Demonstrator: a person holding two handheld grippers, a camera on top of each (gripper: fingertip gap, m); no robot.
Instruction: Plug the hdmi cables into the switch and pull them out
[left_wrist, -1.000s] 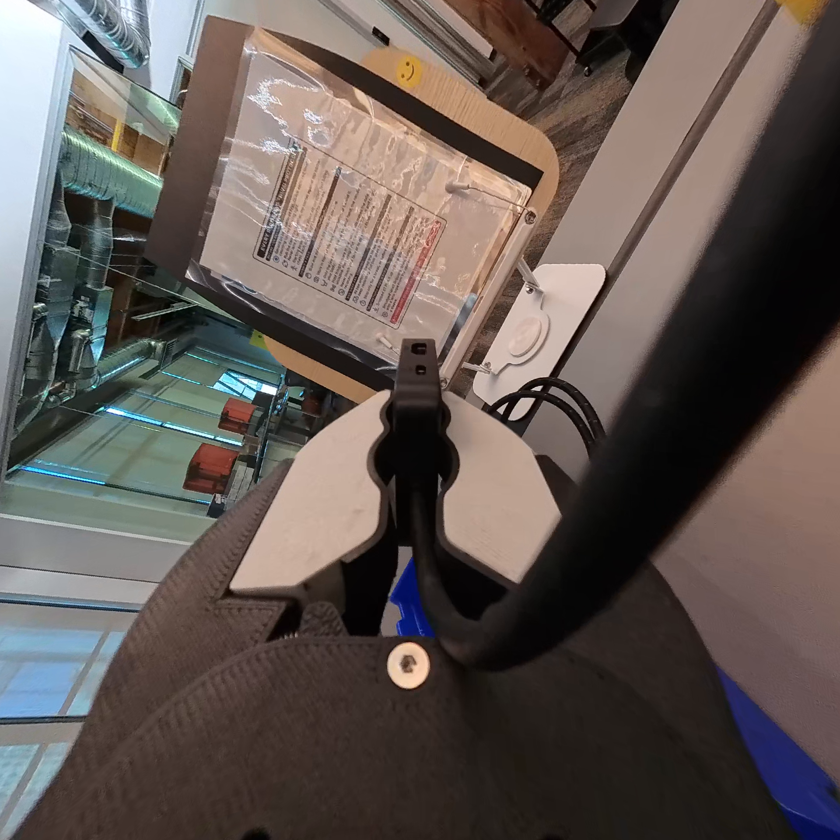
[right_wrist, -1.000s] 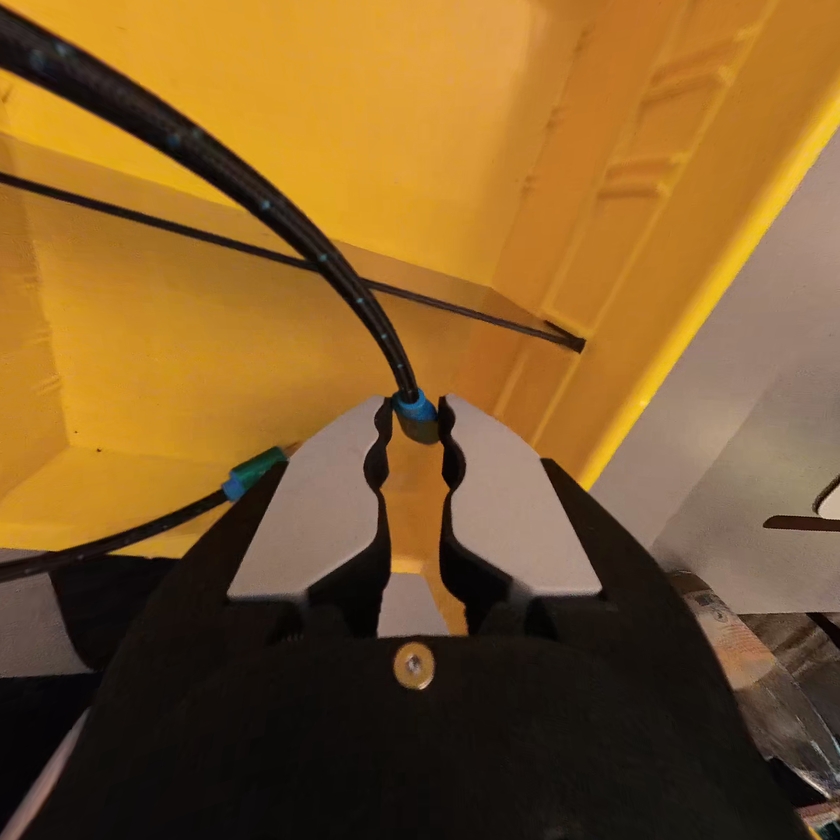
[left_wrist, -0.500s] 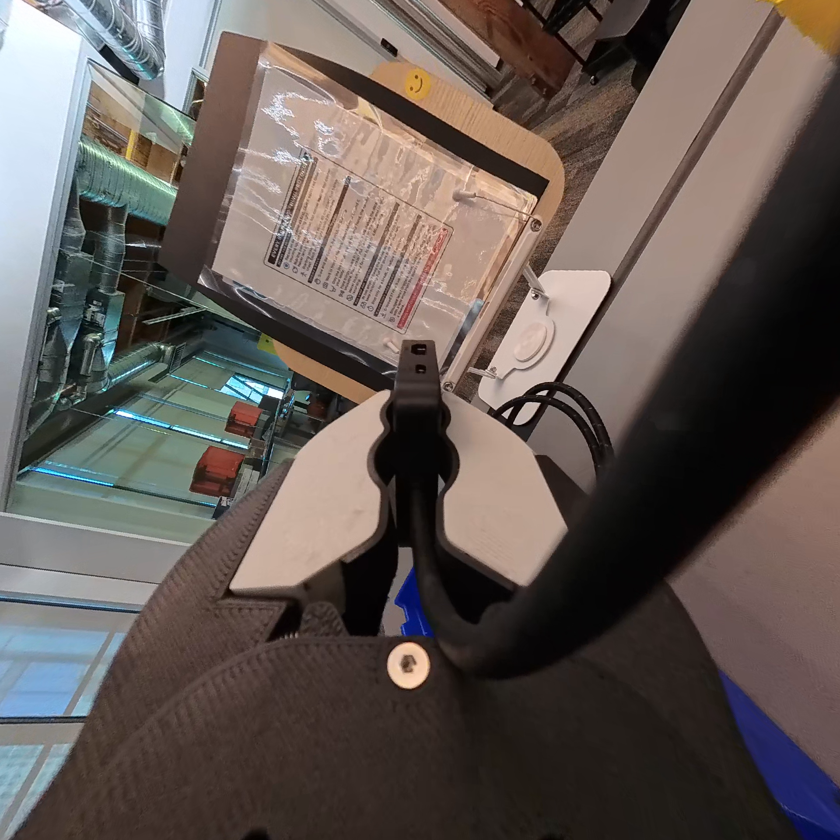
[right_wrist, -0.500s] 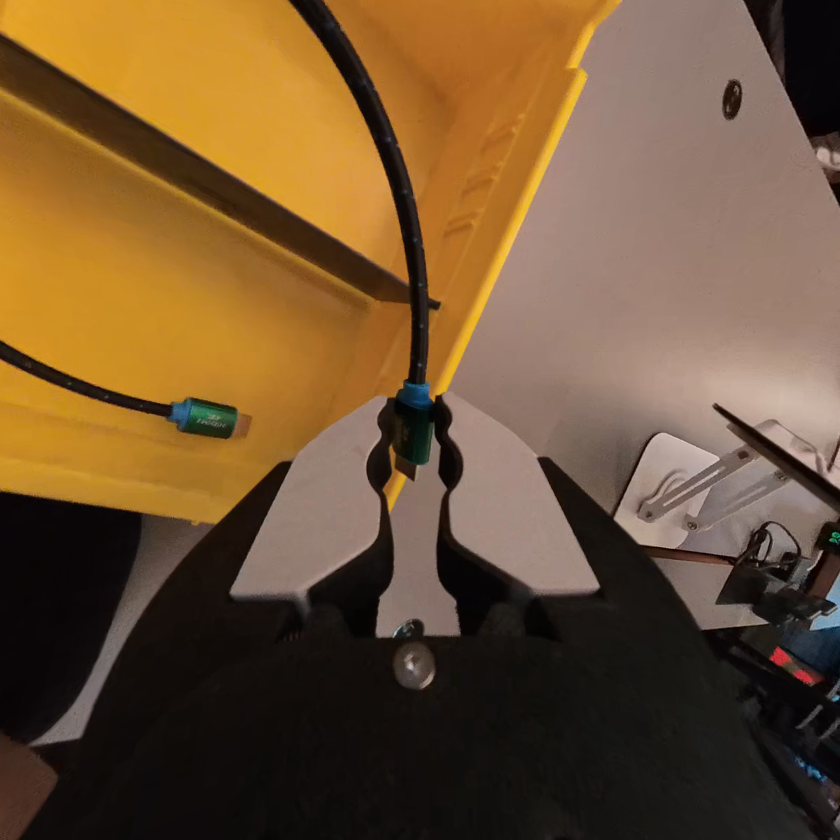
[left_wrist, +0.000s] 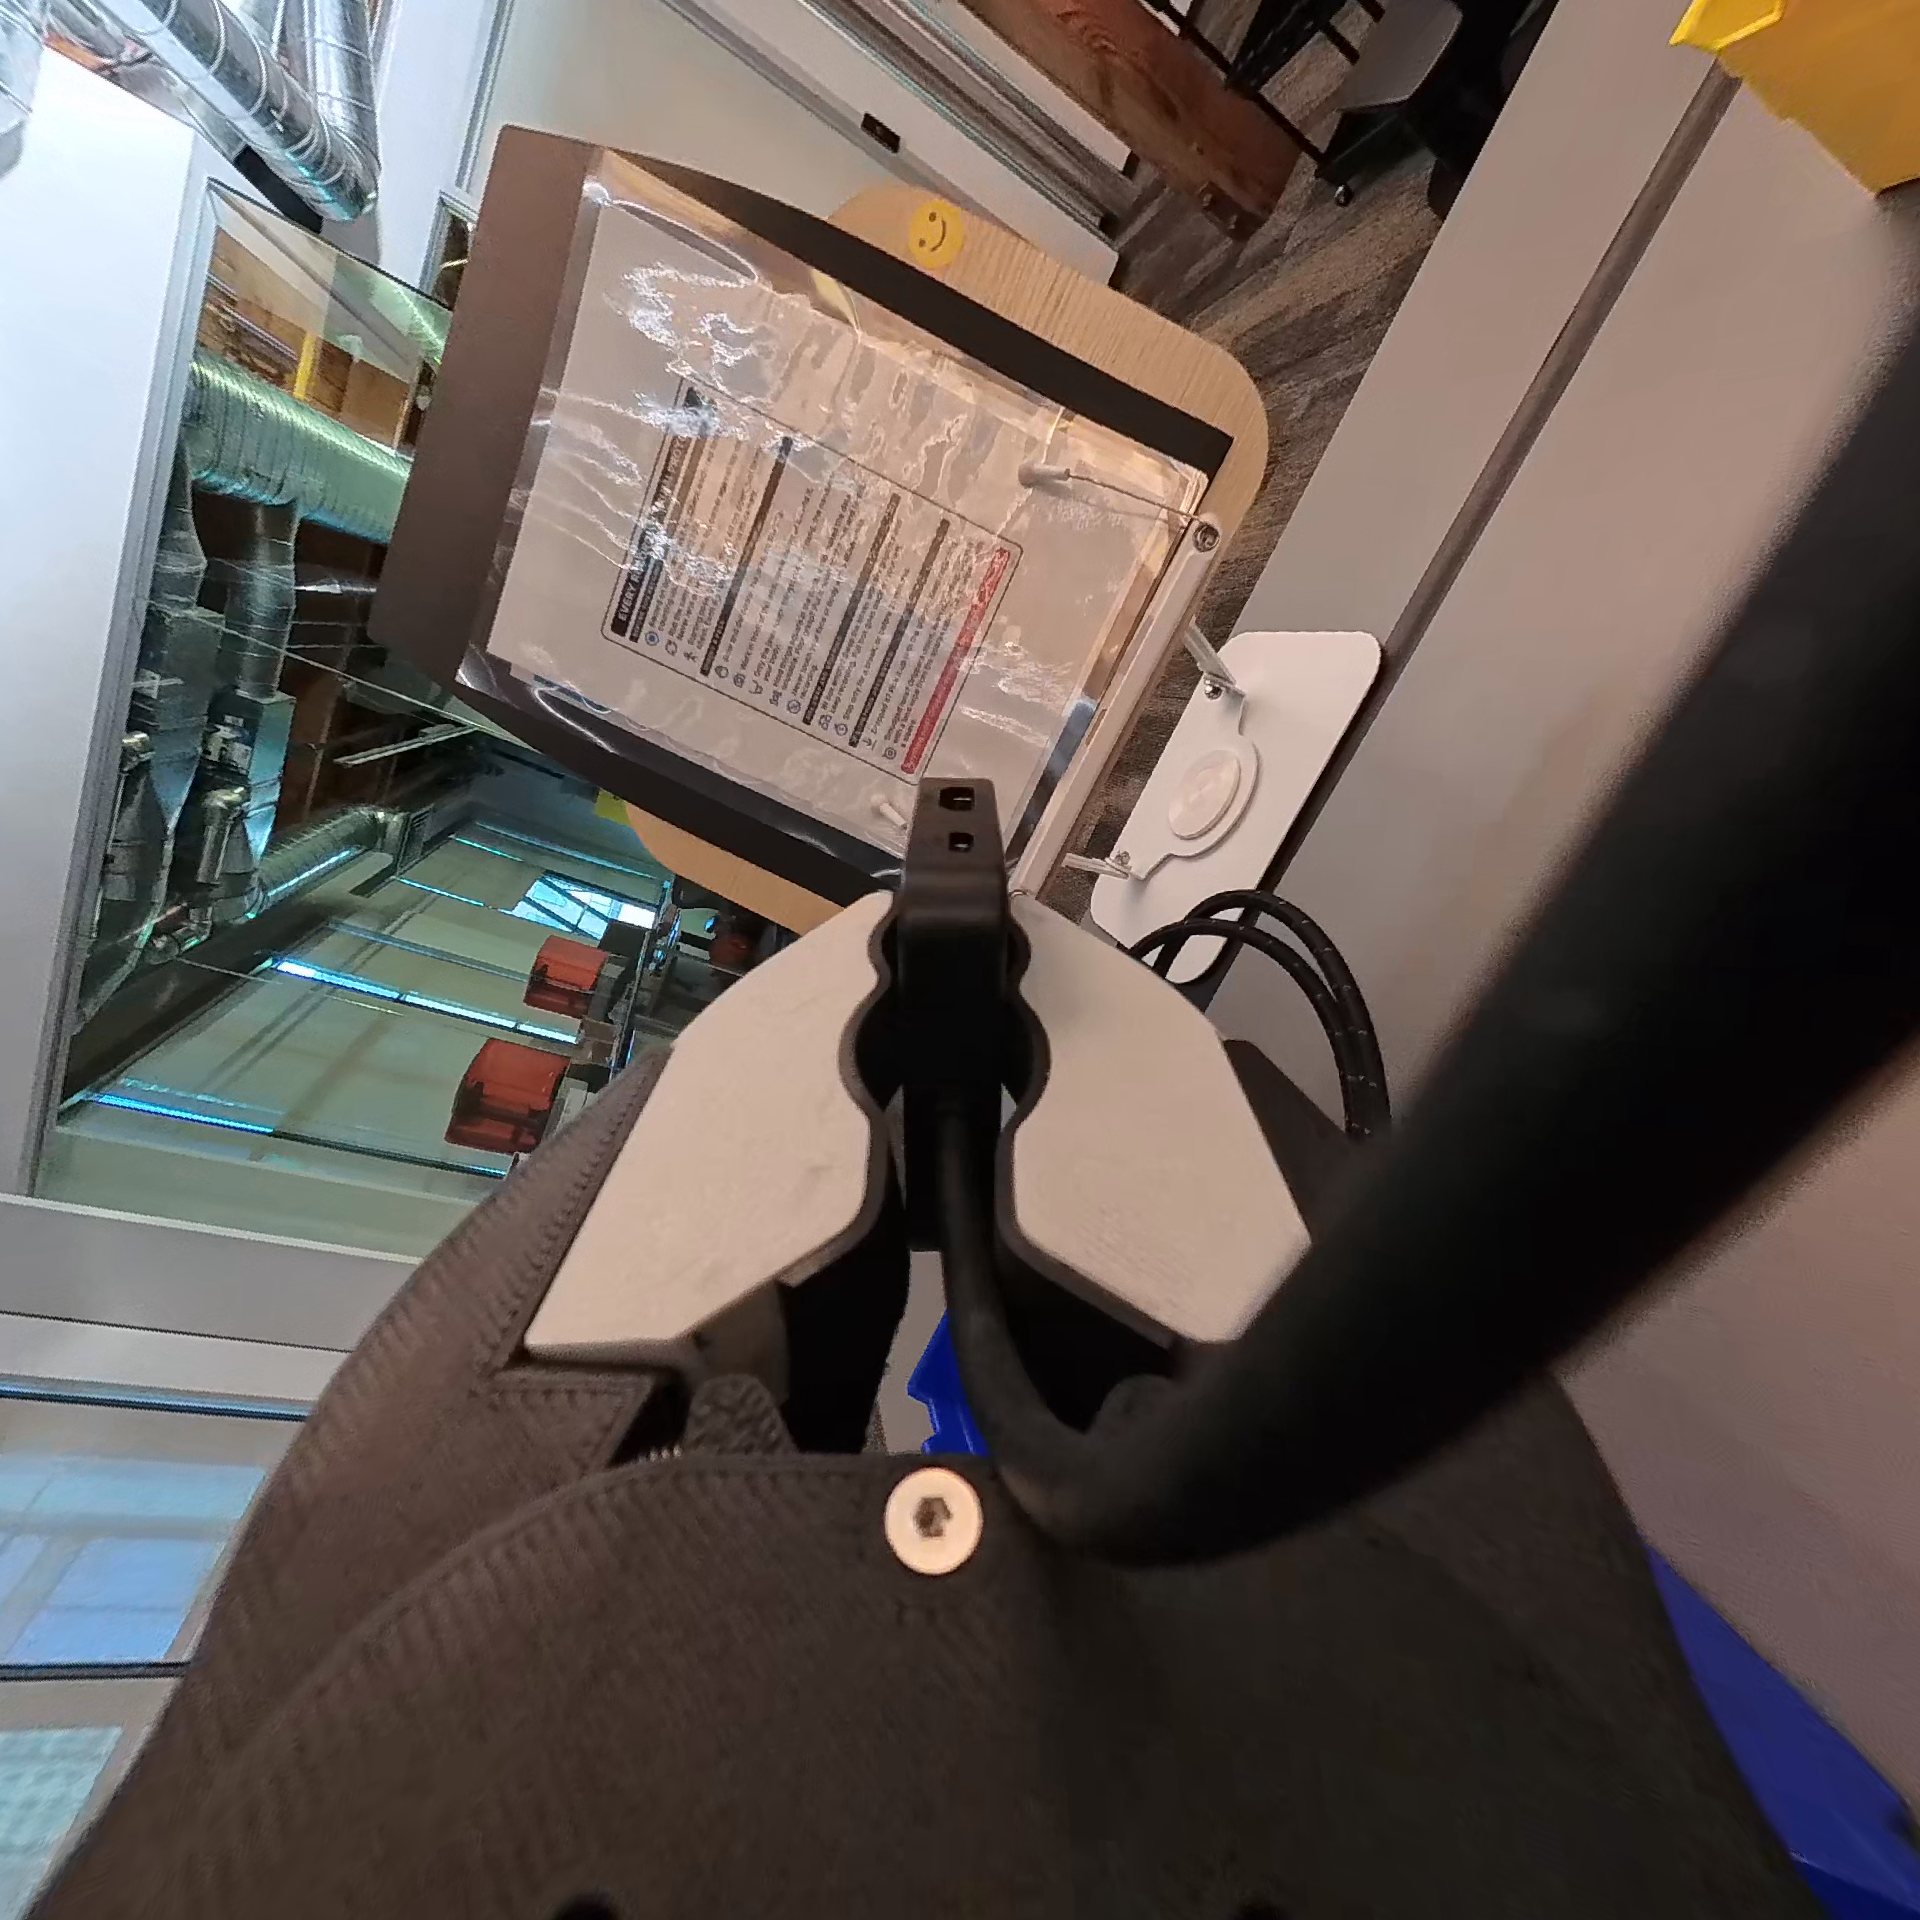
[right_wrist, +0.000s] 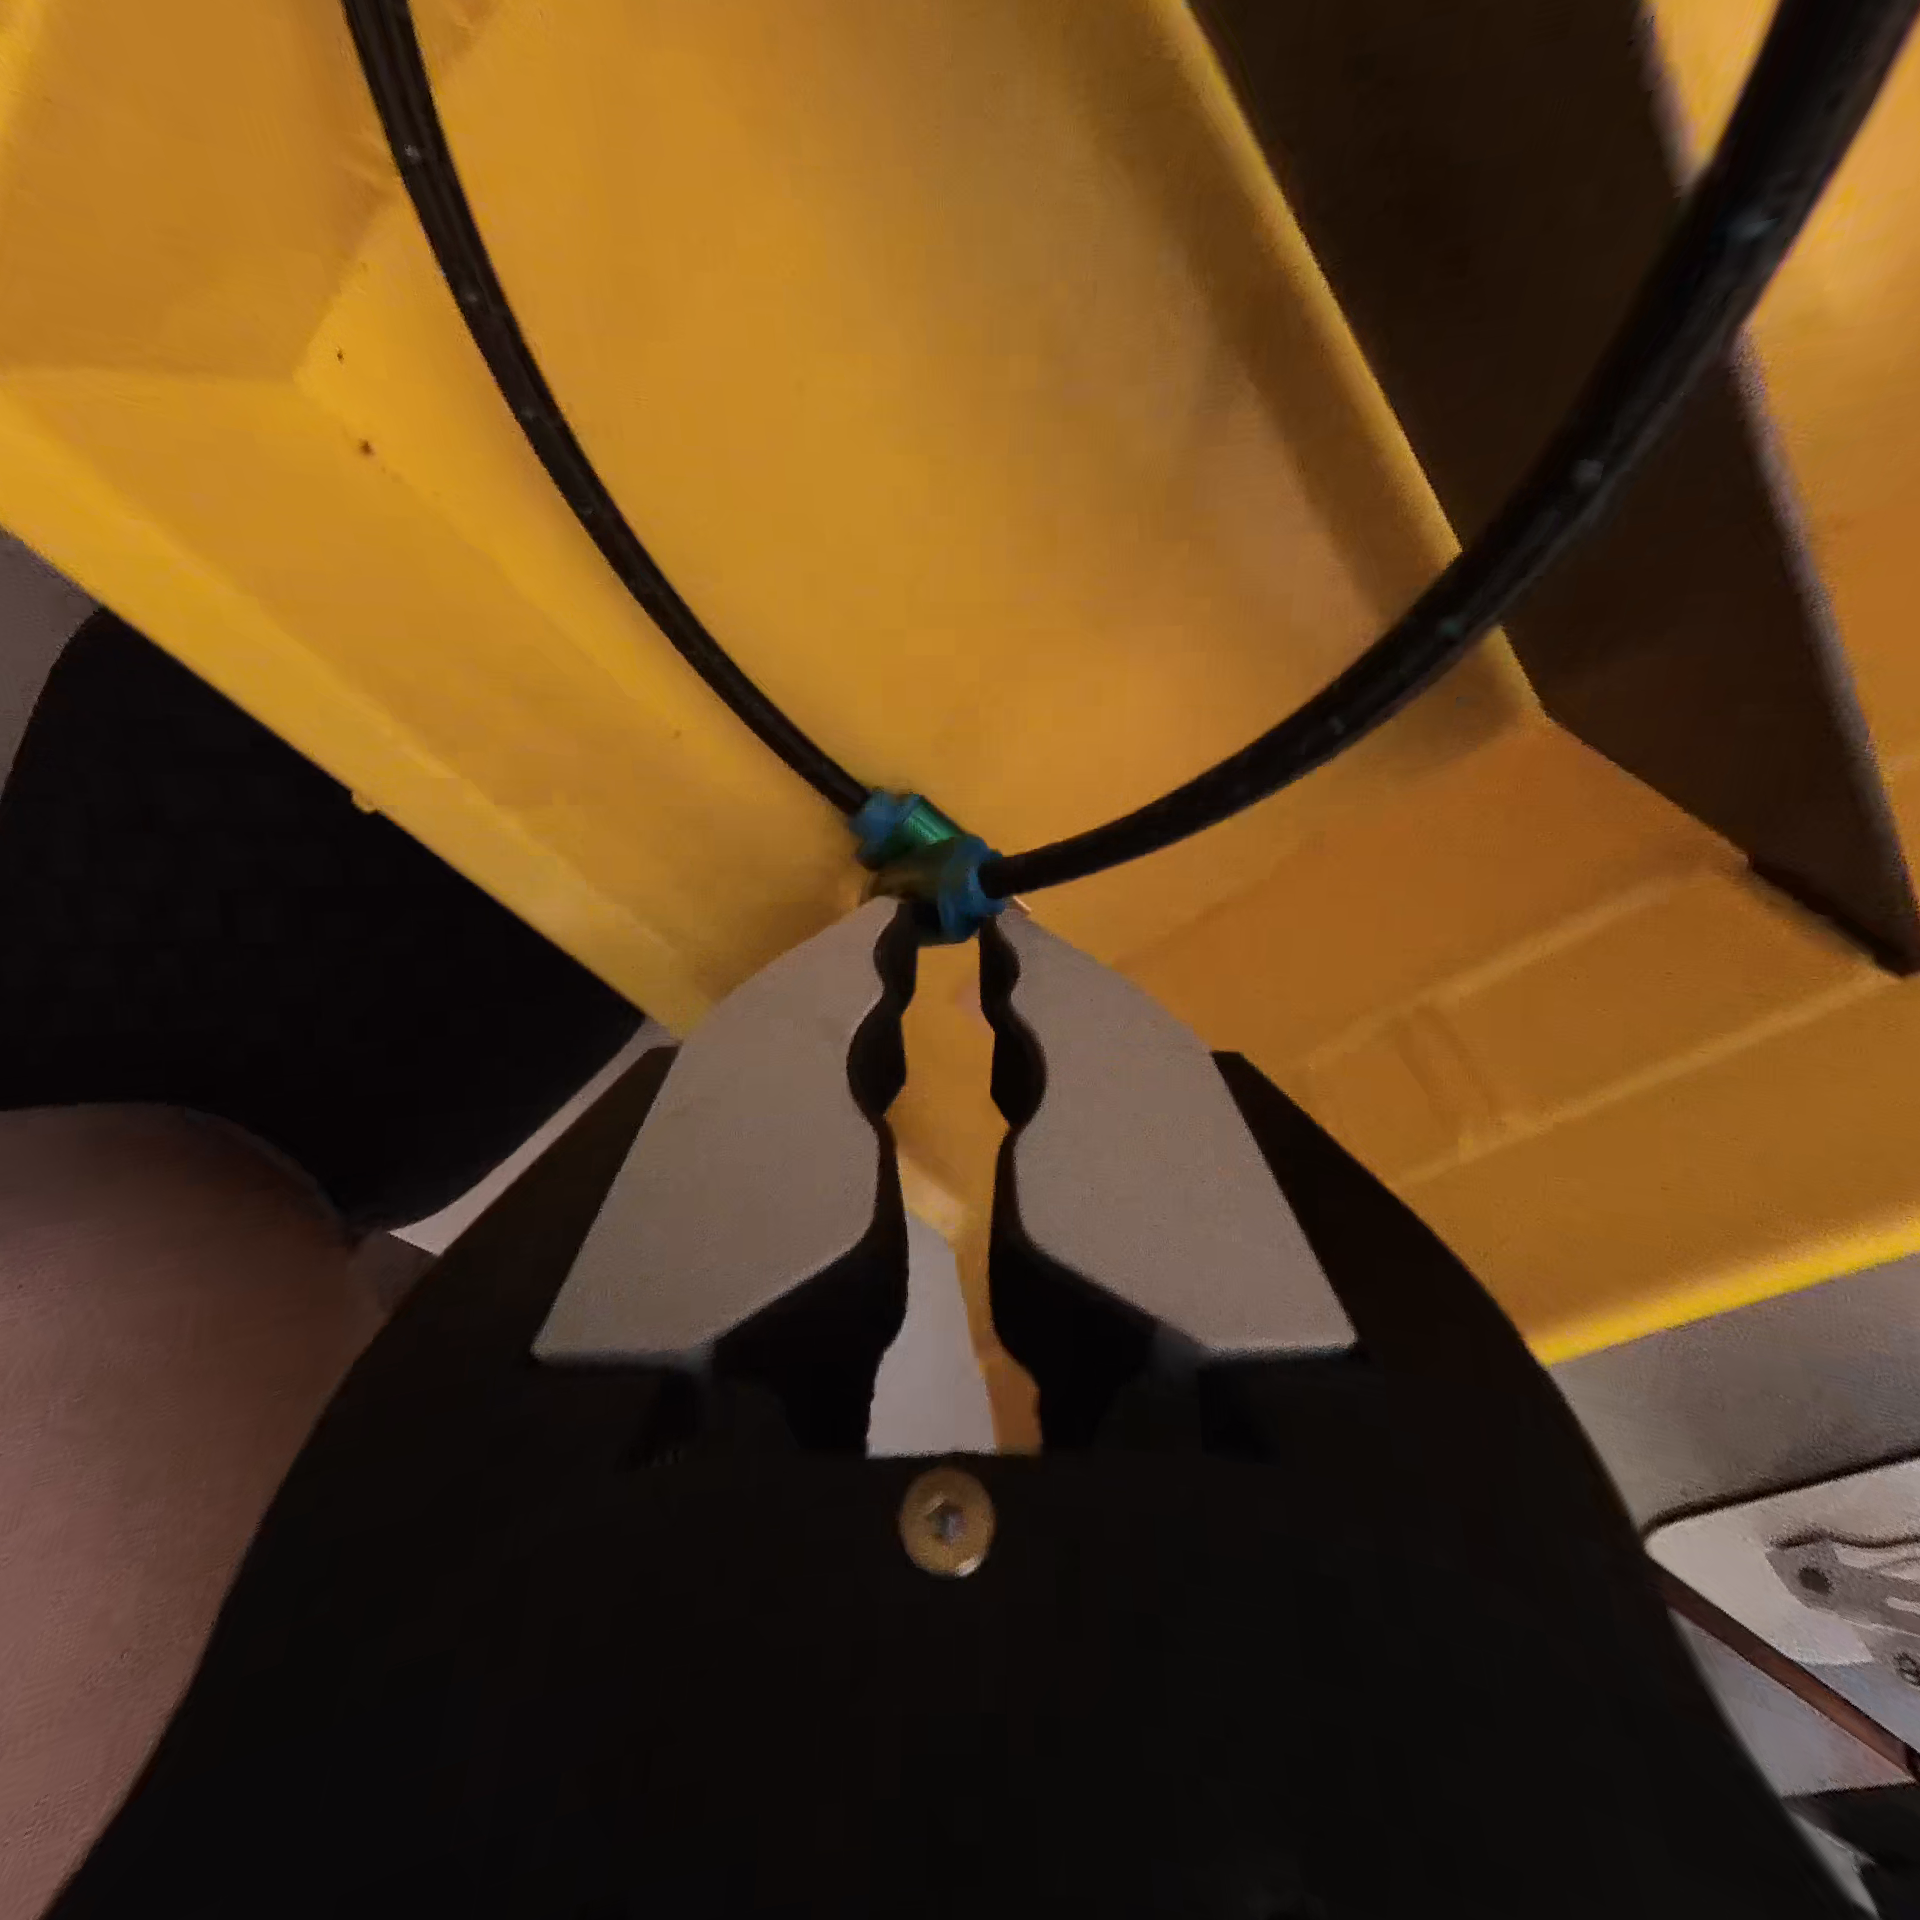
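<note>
Clamping a black HDMI plug (left_wrist: 951, 914) between its grey fingers (left_wrist: 769, 1101), the left claw (left_wrist: 951, 935) holds the connector so its metal tip juts out past the fingertips; the plug's thick black cable (left_wrist: 1558, 1143) bends back below the fingers, crosses the claw's black body and sweeps up to the right, close to the lens and blurred. Beyond the claw's tips stands a clear-covered printed sheet (left_wrist: 810, 623) on a board; to the right of the tips a white plate (left_wrist: 1257, 769) and a loop of black braided cable (left_wrist: 1340, 997) sit near each other; a blue bin (left_wrist: 1787, 1745) shows under the claw's right side.

The right claw (right_wrist: 940, 925) reaches into a yellow bin (right_wrist: 935, 416); its fingers (right_wrist: 779, 1122) stand slightly apart, with a narrow gap down their whole length. Just past the tips, two green plugs (right_wrist: 914, 831) with blue collars lie together on the bin floor (whether the tips actually pinch one cannot be told); a braided black cable (right_wrist: 540, 436) runs away up-left from one and another up-right. Left of the claw's body a blurred bit of skin (right_wrist: 135, 1455) shows.
</note>
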